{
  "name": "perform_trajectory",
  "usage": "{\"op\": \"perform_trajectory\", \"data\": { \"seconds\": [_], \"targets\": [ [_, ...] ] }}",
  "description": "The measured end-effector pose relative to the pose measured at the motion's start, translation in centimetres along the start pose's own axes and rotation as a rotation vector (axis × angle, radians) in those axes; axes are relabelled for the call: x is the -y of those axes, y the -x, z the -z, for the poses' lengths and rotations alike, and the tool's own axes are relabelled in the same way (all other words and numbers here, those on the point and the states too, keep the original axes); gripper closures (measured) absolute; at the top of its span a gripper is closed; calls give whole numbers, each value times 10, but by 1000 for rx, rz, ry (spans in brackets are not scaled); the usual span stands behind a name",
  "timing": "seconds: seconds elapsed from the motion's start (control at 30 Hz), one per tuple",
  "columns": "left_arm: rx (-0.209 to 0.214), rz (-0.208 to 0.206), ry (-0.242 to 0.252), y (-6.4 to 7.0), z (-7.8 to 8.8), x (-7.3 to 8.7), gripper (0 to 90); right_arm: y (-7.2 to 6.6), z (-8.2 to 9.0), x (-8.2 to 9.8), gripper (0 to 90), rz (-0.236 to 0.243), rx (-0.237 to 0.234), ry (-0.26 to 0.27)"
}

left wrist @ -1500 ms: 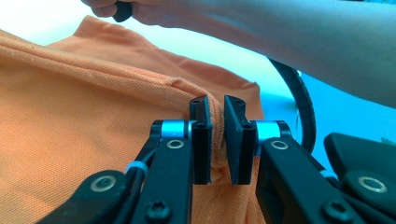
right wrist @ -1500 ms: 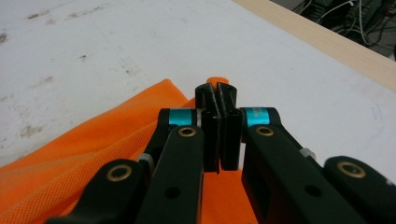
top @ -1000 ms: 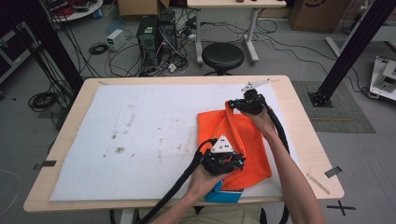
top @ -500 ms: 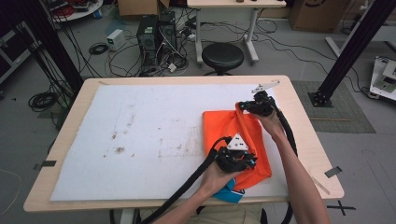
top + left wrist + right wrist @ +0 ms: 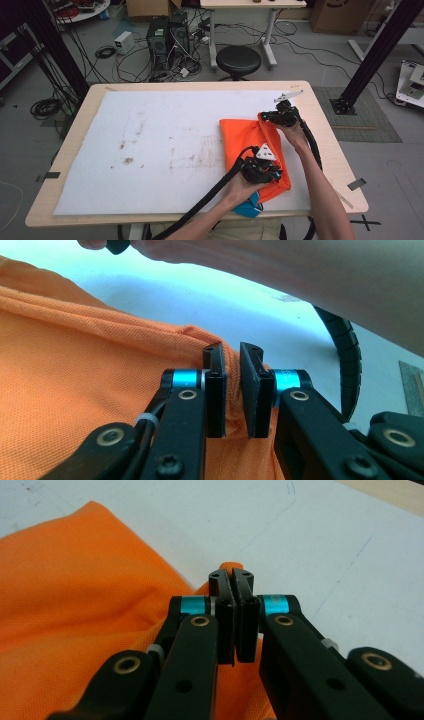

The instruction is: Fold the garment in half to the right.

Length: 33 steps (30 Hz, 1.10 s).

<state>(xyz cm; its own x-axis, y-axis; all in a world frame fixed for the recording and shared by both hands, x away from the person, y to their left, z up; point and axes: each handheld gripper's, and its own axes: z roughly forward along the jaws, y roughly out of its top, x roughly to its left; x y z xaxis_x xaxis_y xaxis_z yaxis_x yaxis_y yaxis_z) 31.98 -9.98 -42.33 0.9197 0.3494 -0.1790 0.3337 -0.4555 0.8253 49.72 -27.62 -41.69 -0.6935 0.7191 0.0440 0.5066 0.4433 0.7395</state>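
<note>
Right gripper view: right gripper (image 5: pixel 237 580) pinched orange cloth (image 5: pixel 75 580); left gripper (image 5: pixel 233 354), jaws slightly apart, straddled cloth edge.

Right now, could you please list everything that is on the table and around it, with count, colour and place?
cloth: one, orange, folded, on the right part of the sheet
sheet: one, white with some dark stains, covering most of the table
table: one, light wood, centre of the high view
stool: one, black, on the floor behind the table
computer case: one, black, on the floor behind the table, among cables
left hand-held gripper: one, black, at the near edge of the cloth, jaws slightly apart with cloth between them
right hand-held gripper: one, black, at the far right corner of the cloth, jaws shut on it
forearms: two, entering from the bottom
</note>
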Motion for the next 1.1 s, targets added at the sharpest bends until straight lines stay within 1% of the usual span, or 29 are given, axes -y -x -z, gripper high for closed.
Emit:
{"op": "perform_trajectory", "data": {
  "seconds": [0.17,0.2,0.23,0.33,0.43,0.5,0.57,0.67,0.73,0.8,0.83,0.87,0.9,0.97,1.0,1.07,1.1],
  "targets": [
    [6,-4,-4,0,-3,0,814,1,0,3,900,-6,6,-7],
    [5,-5,-8,0,-3,0,814,1,0,4,900,0,8,-8],
    [6,-2,-6,1,-4,0,813,1,0,4,900,-10,7,-11],
    [5,-12,-16,1,-5,0,813,1,0,4,900,-10,8,-13],
    [13,-4,-7,2,-7,0,813,1,1,5,900,-9,11,-11],
    [12,-18,-13,3,-8,0,812,1,2,6,899,-8,14,-6],
    [20,-13,-15,3,-9,1,813,1,3,8,899,-11,20,-7],
    [22,-18,-27,2,-10,1,812,2,5,11,896,-15,26,-9],
    [26,-5,-30,1,-12,1,806,3,4,11,891,-21,24,-9],
    [38,-3,-22,0,-11,1,780,3,4,11,878,-16,28,-9],
    [43,-3,-12,-1,-9,0,745,2,4,11,861,-22,33,-9],
    [49,8,10,-2,-6,0,698,2,6,10,822,-22,43,-5],
    [50,14,22,-2,-4,-1,650,1,8,9,784,-31,52,3],
    [25,-3,26,-4,4,-2,588,-1,12,7,691,-41,61,20],
    [10,-5,42,-5,8,-2,569,-2,16,6,677,-45,63,25],
    [-23,-13,54,-10,19,-3,540,-5,23,5,640,-45,63,47],
    [-37,-15,62,-12,24,-3,538,-7,25,4,639,-49,56,54]
  ]
}}
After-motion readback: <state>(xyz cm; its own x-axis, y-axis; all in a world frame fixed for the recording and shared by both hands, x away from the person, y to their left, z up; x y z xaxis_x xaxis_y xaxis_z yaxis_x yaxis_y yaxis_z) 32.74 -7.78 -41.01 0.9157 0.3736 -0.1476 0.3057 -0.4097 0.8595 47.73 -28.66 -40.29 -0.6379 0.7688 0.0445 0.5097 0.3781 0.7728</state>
